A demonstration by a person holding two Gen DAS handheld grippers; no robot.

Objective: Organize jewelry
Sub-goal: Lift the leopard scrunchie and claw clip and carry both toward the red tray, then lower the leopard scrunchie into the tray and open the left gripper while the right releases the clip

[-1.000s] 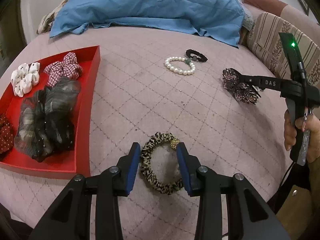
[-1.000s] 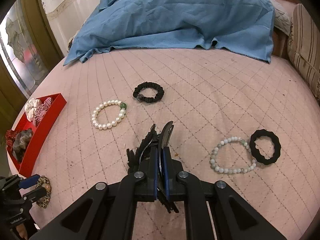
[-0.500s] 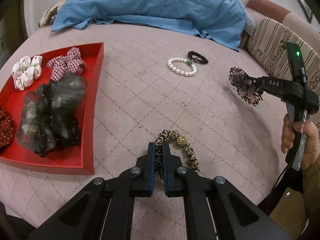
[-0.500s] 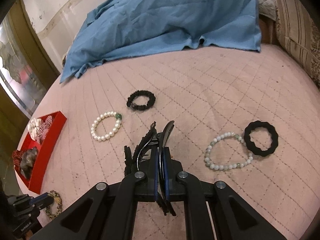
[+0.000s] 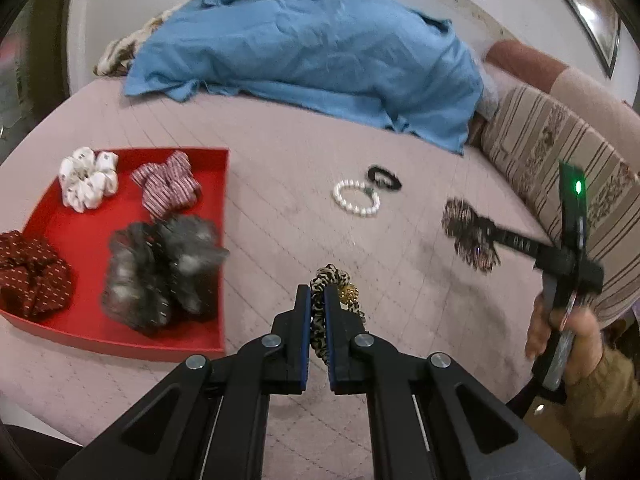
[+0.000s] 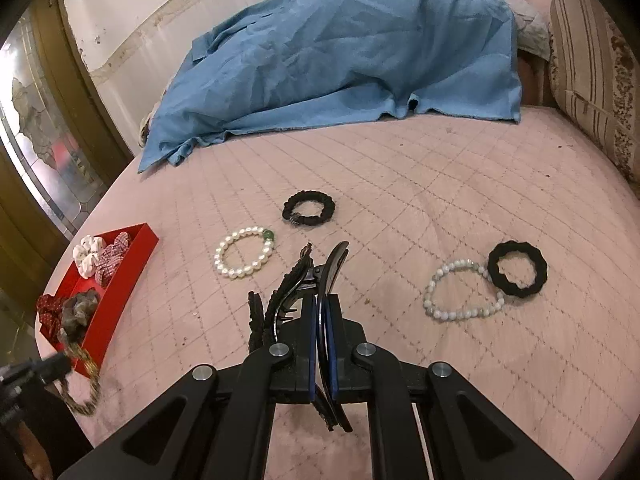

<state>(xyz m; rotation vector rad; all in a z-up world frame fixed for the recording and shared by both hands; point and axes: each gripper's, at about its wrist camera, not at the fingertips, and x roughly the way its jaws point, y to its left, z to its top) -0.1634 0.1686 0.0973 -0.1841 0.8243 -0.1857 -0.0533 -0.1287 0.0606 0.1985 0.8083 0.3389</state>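
Here, label by label:

Leopard scrunchie (image 5: 318, 320): pinched between the pressed-together fingers of the left gripper (image 5: 317, 300); its gold bead sits just right of the fingertips. The right wrist view shows it dangling off the quilt at that gripper's far left.

Hair claw clip (image 6: 316, 280): clamped in the right gripper (image 6: 321, 308), its black teeth sticking out left of the blue pads. The left wrist view alone shows its beaded, patterned face, blurred, well to the right of the left gripper.

Red tray (image 5: 100, 344): just left of the left gripper, holding a grey-black scrunchie (image 5: 164, 268), a dark red dotted one (image 5: 32, 276), a red plaid one (image 5: 168, 188) and a white one (image 5: 88, 180).

Pearl bracelet (image 6: 244, 254): ahead and left of the right gripper, near a black scrunchie (image 6: 308, 210) lying beyond it.

Pale bead bracelet (image 6: 464, 292): ahead and right of the right gripper, touching a black ring scrunchie (image 6: 518, 274); both appear only in the right wrist view.

Right hand (image 5: 568, 332): seen only from the left wrist, gripping the handle.

Pink quilt (image 6: 400, 168): under everything, with a blue cloth (image 6: 340, 52) heaped far ahead and a striped pillow (image 5: 540, 148) at the right.
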